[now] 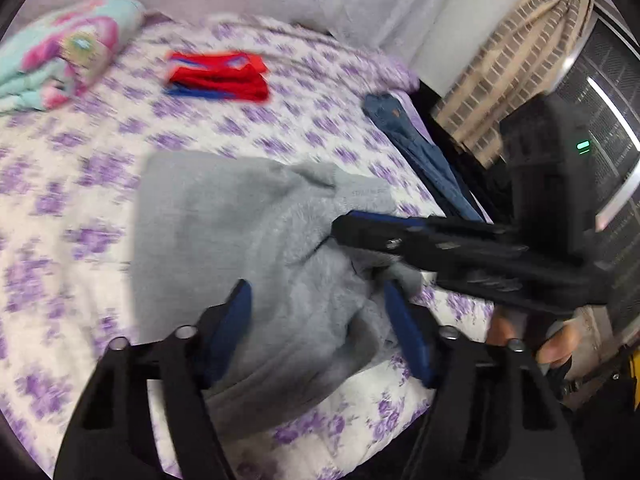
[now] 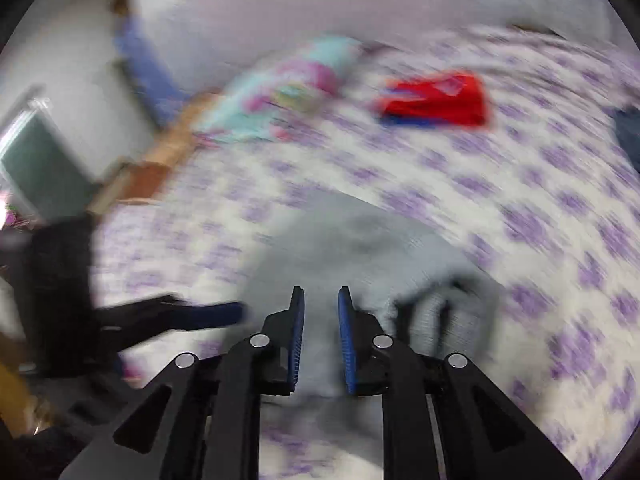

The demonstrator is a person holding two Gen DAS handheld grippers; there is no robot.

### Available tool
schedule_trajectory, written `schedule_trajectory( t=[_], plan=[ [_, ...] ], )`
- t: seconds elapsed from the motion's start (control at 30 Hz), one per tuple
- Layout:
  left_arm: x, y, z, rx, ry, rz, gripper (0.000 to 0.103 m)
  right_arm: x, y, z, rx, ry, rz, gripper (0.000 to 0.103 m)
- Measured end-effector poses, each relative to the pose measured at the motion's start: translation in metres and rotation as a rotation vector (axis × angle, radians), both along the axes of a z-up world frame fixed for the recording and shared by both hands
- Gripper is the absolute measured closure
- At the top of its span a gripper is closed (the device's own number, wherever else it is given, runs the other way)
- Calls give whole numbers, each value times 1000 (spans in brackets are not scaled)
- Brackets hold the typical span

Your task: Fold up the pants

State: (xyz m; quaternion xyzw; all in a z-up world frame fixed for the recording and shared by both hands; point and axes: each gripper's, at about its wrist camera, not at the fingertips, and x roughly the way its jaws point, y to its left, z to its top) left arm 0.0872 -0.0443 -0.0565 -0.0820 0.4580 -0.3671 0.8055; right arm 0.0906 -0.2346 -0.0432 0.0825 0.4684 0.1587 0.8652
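On the near part of the bed (image 1: 80,200), by its edge, lie the grey pants (image 1: 248,216), a fleecy bundle already doubled over in places, with loose folds bunched toward the right. The cloth looks soft, thick and light; I judge it will sag and drag rather than hold a crease, so it is best taken at a doubled edge or corner, or at the waistband, with enough layers pinched that none slips out.

The left gripper (image 1: 318,292) hangs just over the pants with its jaws spread wide, empty, the blue pads to either side of a fold. The right gripper (image 2: 321,300) is low at the bunched part; its jaws stand narrow, with grey cloth showing in the gap, but the blur is heavy and I cannot tell whether they pinch it. In the left wrist view it reaches in from the right, its tip at the fabric.

Farther off on the flowered bedspread (image 1: 280,128) are a folded red garment (image 1: 218,78), a pink and turquoise blanket (image 1: 60,52) and blue jeans (image 1: 412,144) draped over the far edge. A checked curtain (image 1: 516,52) hangs beyond.
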Motion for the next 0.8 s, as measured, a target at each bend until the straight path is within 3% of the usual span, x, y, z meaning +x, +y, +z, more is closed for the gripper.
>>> schedule_trajectory(
  t=[0.13, 0.23, 0.33, 0.47, 0.53, 0.6, 0.63, 0.7, 0.8],
  plan=[
    [8, -30, -38, 48, 65, -62, 52, -14, -40, -35, 65, 68, -93, 92],
    [5, -37, -50, 80, 32, -63, 53, -7, -34, -51, 27, 67, -90, 91],
    [-8, -23, -32, 74, 16, -63, 54, -3, -17, -24, -62, 71, -33, 90],
    [-30, 4, -13, 35, -33, -47, 54, 13, 12, 38, -61, -57, 59, 85],
    [-32, 12, -12, 30, -34, -33, 54, 40, 35, 47, -22, -24, 140, 85],
    [-29, 14, -16, 38, -20, -19, 54, 79, 67, 34, 21, 74, 222, 85],
    [-27, 13, -20, 42, -10, -17, 54, 93, 81, 25, -8, 112, 244, 86],
    [-26, 13, -28, 43, 9, -22, 53, 117, 105, -1, -108, 176, 252, 90],
    [-21, 7, -45, 91, 34, -13, 51, 151, 112, -53, -313, 252, 130, 93]
  ],
)
